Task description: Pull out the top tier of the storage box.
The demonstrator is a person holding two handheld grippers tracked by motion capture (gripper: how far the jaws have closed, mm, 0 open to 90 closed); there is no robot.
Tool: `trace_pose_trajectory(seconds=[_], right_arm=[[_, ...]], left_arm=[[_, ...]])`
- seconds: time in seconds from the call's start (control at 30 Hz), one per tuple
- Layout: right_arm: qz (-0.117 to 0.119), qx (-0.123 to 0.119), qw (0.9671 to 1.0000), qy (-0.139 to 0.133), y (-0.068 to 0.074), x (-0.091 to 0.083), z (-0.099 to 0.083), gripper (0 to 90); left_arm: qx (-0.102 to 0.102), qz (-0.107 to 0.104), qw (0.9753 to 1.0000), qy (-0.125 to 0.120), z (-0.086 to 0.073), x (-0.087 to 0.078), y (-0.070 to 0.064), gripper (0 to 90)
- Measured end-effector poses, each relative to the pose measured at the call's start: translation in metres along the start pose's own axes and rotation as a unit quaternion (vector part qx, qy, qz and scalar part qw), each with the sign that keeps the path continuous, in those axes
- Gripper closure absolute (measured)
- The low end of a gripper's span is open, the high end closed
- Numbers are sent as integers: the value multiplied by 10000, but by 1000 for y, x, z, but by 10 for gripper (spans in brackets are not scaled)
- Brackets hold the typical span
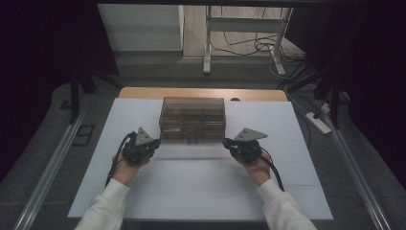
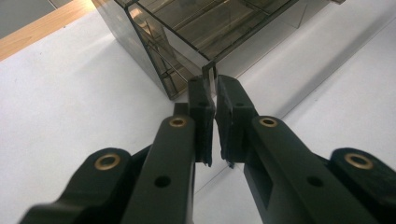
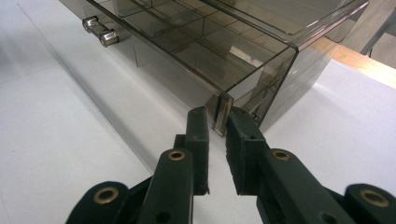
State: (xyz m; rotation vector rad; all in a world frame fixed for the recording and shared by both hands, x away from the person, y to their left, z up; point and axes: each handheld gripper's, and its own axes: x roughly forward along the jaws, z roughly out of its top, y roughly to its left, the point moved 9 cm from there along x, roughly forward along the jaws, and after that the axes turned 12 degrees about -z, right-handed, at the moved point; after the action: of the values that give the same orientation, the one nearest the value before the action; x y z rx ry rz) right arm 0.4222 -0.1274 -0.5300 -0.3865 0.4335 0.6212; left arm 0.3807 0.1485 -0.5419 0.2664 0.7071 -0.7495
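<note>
A smoky see-through drawer box (image 1: 193, 117) stands in the middle of the white table top (image 1: 201, 187). My left gripper (image 1: 155, 143) is at the box's front left corner. In the left gripper view the box (image 2: 196, 28) shows a thin upright corner edge, and my left gripper (image 2: 211, 86) is shut on it. My right gripper (image 1: 227, 143) is at the front right corner. There my right gripper (image 3: 217, 116) straddles the box's (image 3: 210, 46) upright corner edge, jaws narrowly open; the right jaw touches it and the left stands slightly off. A round drawer knob (image 3: 100, 30) sticks out of the front.
A wooden strip (image 1: 203, 93) borders the table behind the box. Metal rails (image 1: 52, 163) run along both sides. On the floor beyond are frame legs (image 1: 207, 43), loose cables and a power strip (image 1: 318, 122) at the right.
</note>
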Motion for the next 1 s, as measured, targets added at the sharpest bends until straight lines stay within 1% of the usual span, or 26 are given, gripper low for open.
trace_pose_trajectory(seconds=[0.3, 0.47, 0.67, 1.0], right_arm=[[64, -30, 10000, 16, 3, -3, -1, 790], [88, -36, 10000, 11, 4, -4, -2, 790], [103, -19, 9999, 14, 5, -6, -3, 791], [93, -62, 9999, 19, 6, -7, -3, 793]], left_arm=[[-19, -13, 10000, -13, -2, -1, 0, 833], [-15, -20, 10000, 18, -3, -2, -1, 833], [12, -36, 10000, 40, -4, -3, -3, 834], [26, -30, 10000, 59, -4, -4, -4, 834]])
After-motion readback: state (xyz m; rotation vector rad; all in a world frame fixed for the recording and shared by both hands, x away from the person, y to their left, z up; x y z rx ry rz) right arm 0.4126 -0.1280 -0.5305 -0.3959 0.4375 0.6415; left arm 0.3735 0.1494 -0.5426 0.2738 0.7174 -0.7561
